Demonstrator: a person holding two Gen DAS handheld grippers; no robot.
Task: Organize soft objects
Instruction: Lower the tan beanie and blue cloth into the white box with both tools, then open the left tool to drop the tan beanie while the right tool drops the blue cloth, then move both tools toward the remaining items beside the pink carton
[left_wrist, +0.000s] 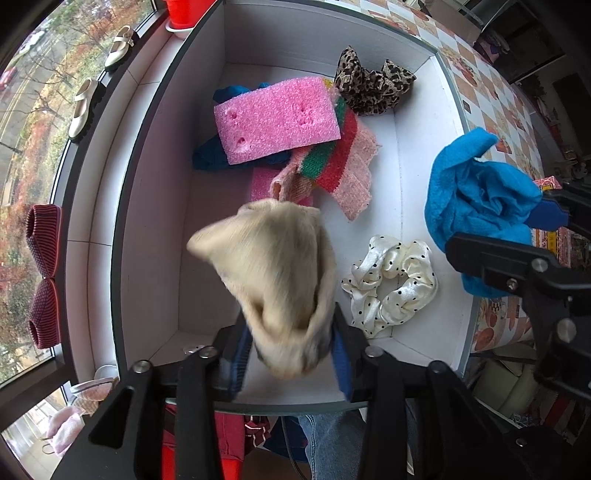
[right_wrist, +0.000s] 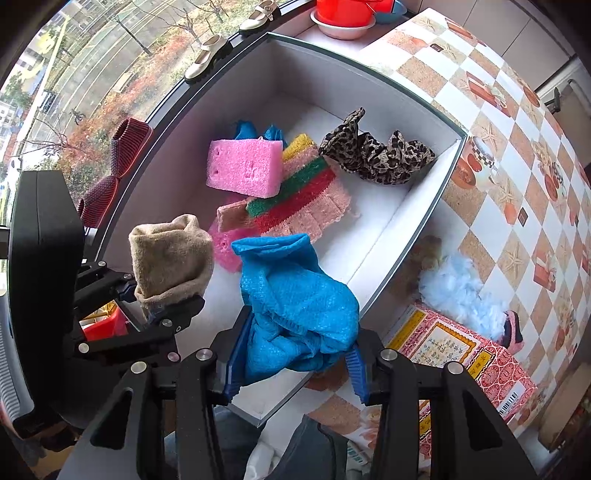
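Hanging straight down over a white box (left_wrist: 155, 206), the left gripper (left_wrist: 291, 363) has a beige knitted sock (left_wrist: 280, 280) between its blue pads; the sock is blurred in the left wrist view, its lower end sits in the gap, and I cannot tell whether the pads press it or have let go. Beside it, the right gripper (right_wrist: 293, 363) points down too, its blue pads closed on a bunched blue towel (right_wrist: 295, 302), which hangs over the box's near right edge. Below the sock, on the box floor, a cream polka-dot scrunchie (left_wrist: 391, 280) lies near the right wall. Further in, a pink striped knitted cloth (left_wrist: 340, 162) with green, red and yellow bands spreads across the middle, partly covering a smaller pink sponge (left_wrist: 262, 181). A large pink sponge (left_wrist: 277, 118) rests tilted on a dark blue cloth (left_wrist: 210, 155) and against the striped cloth. At the far corner a leopard-print scrunchie (left_wrist: 373, 88) lies just beside the wall. The box stands on a worktop covered in a checked orange-and-white cloth (right_wrist: 517, 184), where a fluffy pale blue slipper (right_wrist: 461, 291) and a red patterned box (right_wrist: 472, 354) lie near the white box's right side. On the window sill beyond, a pair of cream shoes (left_wrist: 99, 77), a pair of dark red knitted slippers (left_wrist: 42, 273) and a red pot (left_wrist: 183, 13) stand apart from the box.
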